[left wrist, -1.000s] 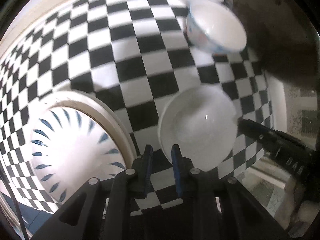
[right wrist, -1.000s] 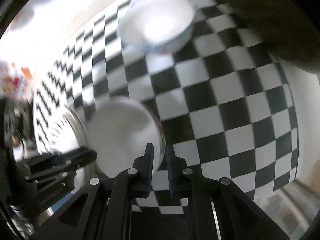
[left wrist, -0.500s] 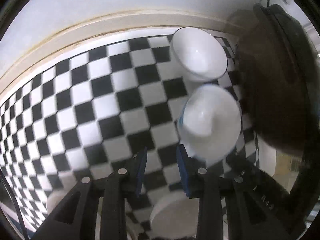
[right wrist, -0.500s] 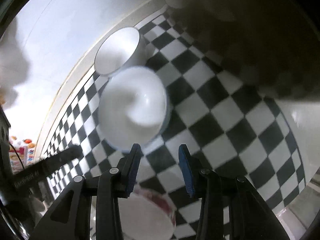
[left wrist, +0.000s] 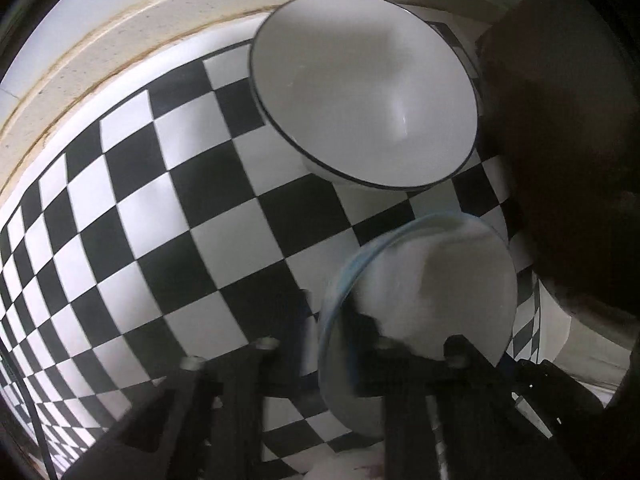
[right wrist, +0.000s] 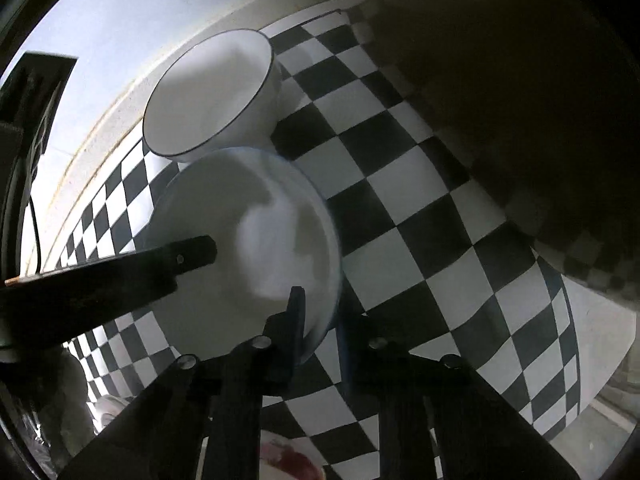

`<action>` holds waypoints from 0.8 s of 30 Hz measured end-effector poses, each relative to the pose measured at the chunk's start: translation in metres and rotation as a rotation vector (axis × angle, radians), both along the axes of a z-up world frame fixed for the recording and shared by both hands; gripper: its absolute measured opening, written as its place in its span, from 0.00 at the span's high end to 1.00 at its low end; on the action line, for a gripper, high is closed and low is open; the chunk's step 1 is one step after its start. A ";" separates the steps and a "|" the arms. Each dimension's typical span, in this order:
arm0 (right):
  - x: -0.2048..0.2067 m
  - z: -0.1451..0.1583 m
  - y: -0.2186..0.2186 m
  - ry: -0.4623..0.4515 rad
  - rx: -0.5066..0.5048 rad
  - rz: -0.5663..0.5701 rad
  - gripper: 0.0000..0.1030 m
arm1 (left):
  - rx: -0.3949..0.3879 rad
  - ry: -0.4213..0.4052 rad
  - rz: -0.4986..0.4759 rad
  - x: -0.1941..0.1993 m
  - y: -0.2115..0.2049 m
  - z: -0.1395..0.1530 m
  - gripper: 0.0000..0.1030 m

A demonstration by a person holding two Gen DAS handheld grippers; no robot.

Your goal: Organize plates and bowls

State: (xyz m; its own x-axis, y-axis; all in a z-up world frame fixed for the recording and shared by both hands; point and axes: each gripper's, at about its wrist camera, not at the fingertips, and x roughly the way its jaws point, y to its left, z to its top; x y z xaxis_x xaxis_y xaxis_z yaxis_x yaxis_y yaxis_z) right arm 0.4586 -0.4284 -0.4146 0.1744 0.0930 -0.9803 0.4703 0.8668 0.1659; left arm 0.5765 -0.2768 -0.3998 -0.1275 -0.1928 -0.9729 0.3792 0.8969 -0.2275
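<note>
A white bowl with a blue rim [left wrist: 420, 280] [right wrist: 248, 248] is on the checkered cloth, its rim between the fingers of both grippers. My left gripper [left wrist: 332, 320] straddles its left rim. My right gripper [right wrist: 320, 312] straddles its right rim. A larger white bowl with a dark rim [left wrist: 360, 100] [right wrist: 212, 96] stands just behind it near the wall. The left gripper's finger [right wrist: 120, 272] shows in the right wrist view reaching over the blue-rimmed bowl.
The checkered cloth [left wrist: 160, 220] [right wrist: 420, 240] covers the table up to a cream ledge and wall. A dark bulky object [left wrist: 568, 160] [right wrist: 520, 100] stands at the right. A red-patterned dish [right wrist: 288, 460] lies below the right gripper.
Both grippers have moved forward to the blue-rimmed bowl, and their fingers now straddle its rim. The patterned plate and small white plate have left the left wrist view.
</note>
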 end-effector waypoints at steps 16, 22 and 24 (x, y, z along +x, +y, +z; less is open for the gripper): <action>0.024 -0.016 0.027 0.032 0.106 0.126 0.85 | 0.001 0.027 0.114 -0.014 0.070 -0.004 0.92; 0.036 -0.027 0.023 0.059 0.102 0.142 0.92 | -0.017 0.002 0.110 -0.015 0.070 0.002 0.93; 0.038 -0.025 0.027 0.052 0.075 0.160 0.92 | -0.008 -0.018 0.100 -0.017 0.070 0.008 0.93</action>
State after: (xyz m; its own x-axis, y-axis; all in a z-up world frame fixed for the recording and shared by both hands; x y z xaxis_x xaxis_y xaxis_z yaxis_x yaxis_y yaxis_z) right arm 0.4970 -0.4016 -0.4398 0.1004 0.1884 -0.9770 0.3370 0.9174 0.2115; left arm 0.5592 -0.2068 -0.3920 -0.0896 -0.2111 -0.9733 0.2918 0.9288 -0.2284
